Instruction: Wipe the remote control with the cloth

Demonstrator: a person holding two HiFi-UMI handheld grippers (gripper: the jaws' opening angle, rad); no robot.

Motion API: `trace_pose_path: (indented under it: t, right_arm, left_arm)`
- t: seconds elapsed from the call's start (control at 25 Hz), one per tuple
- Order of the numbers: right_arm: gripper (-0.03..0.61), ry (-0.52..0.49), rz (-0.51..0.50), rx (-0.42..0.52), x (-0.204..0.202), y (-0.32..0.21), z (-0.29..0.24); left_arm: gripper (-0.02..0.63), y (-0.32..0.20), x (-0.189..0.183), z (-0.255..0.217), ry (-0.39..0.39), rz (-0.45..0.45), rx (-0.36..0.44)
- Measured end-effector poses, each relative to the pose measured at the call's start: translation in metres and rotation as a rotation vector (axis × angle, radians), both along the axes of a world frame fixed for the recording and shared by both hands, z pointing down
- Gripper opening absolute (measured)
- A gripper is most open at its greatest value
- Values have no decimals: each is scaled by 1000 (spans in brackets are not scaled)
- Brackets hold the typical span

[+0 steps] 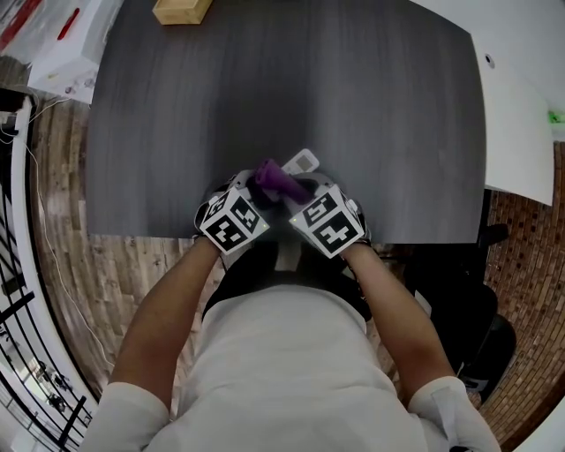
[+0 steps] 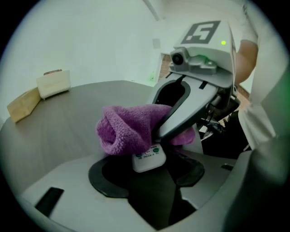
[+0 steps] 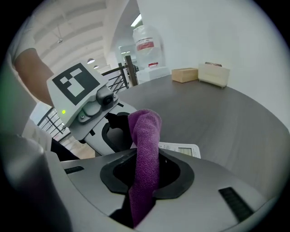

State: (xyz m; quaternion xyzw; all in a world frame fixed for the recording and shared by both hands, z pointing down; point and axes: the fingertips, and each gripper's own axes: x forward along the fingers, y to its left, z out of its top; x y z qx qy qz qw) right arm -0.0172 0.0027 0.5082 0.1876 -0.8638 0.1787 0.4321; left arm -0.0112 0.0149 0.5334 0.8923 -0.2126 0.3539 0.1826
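Note:
The white remote control [image 2: 148, 159] sits between the jaws of my left gripper [image 2: 147, 176], which is shut on it; its end with green buttons faces the camera. A purple cloth [image 2: 127, 129] lies bunched over the remote's top. My right gripper [image 3: 145, 177] is shut on that cloth [image 3: 146, 154], which stands up from its jaws and drapes onto the remote [image 3: 181, 149]. In the head view both grippers, left [image 1: 263, 191] and right [image 1: 297, 191], meet close together above the front edge of the dark table [image 1: 265, 88], with the cloth [image 1: 276, 179] and the remote's tip [image 1: 303, 161] between them.
A wooden block [image 1: 181, 9] lies at the table's far edge, seen with a second pale box [image 3: 214, 73] in the right gripper view. A white box [image 1: 62, 53] stands off the far left corner. A white table [image 1: 521, 115] adjoins on the right.

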Motion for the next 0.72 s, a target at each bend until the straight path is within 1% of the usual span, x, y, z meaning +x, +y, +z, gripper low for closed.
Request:
trace_pose_path:
  t: [0.2, 0.28, 0.36, 0.4, 0.48, 0.56, 0.6, 0.64, 0.68, 0.72]
  right_arm:
    - [86, -1, 109, 41, 26, -23, -3]
    - [86, 33, 181, 74, 47, -41, -3]
    - [86, 89, 257, 98, 72, -59, 1]
    - [86, 122, 288, 101, 86, -66, 5]
    - [86, 168, 339, 103, 108, -75, 9]
    - [86, 153, 374, 105, 115, -77, 1]
    - [86, 126, 372, 109, 111, -75, -7]
    - [86, 92, 350, 114, 101, -70, -17]
    - [86, 55, 305, 116, 87, -62, -27]
    - [86, 21, 238, 113, 70, -50, -35]
  left_arm:
    - [245, 1, -1, -2, 55, -10, -123]
    - [245, -1, -1, -4, 90, -27, -176]
    - [245, 0, -1, -8, 149, -67, -269]
    - [245, 1, 0, -11, 198, -101, -336]
    - [245, 3, 2, -18, 347, -199, -505]
    - [245, 5, 6, -26, 509, -301, -667]
    - [245, 6, 7, -28, 571, -341, -722]
    - [244, 7, 9, -29, 617, -370, -759]
    - [244, 8, 11, -30, 650, -391, -785]
    - [244, 9, 12, -30, 676, -406, -804]
